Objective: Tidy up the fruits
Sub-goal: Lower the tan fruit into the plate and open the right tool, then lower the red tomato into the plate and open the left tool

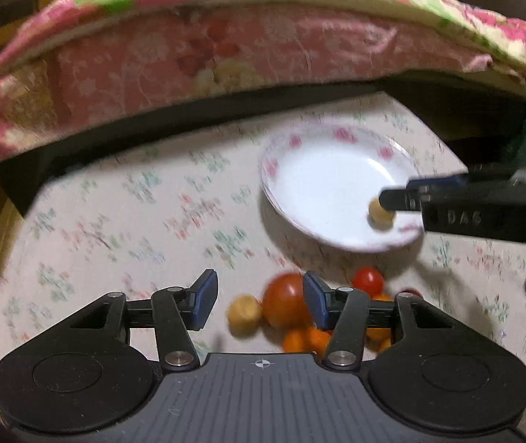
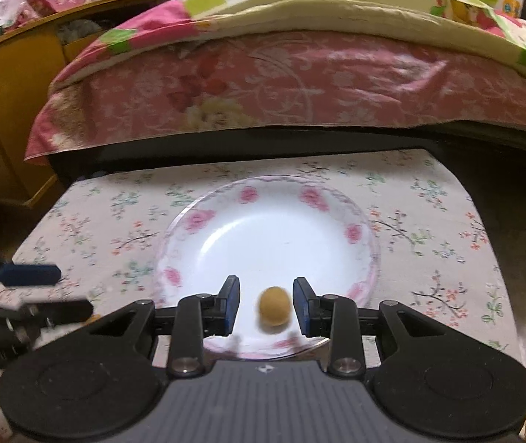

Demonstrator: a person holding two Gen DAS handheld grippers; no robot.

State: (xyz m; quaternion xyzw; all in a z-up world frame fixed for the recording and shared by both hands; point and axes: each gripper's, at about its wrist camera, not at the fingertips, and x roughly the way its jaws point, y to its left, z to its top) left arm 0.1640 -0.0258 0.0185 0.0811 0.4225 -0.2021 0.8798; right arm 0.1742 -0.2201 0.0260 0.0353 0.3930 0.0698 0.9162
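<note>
One small tan fruit [image 2: 272, 309] sits loose on plate [image 2: 189, 217] at 6 o'clock rim, between your wide right gripper [image 2: 266, 306]. Bump it, it rolls off. Left gripper [image 1: 259, 301] wide, empty, over fruit pile [image 1: 300, 317].

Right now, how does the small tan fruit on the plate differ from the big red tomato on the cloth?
The tan fruit is much smaller than the red tomato. It lies alone on the plate, between the open right gripper fingers; the tomato sits in a pile of fruits on the tablecloth, before the open left gripper. Both are round.
</note>
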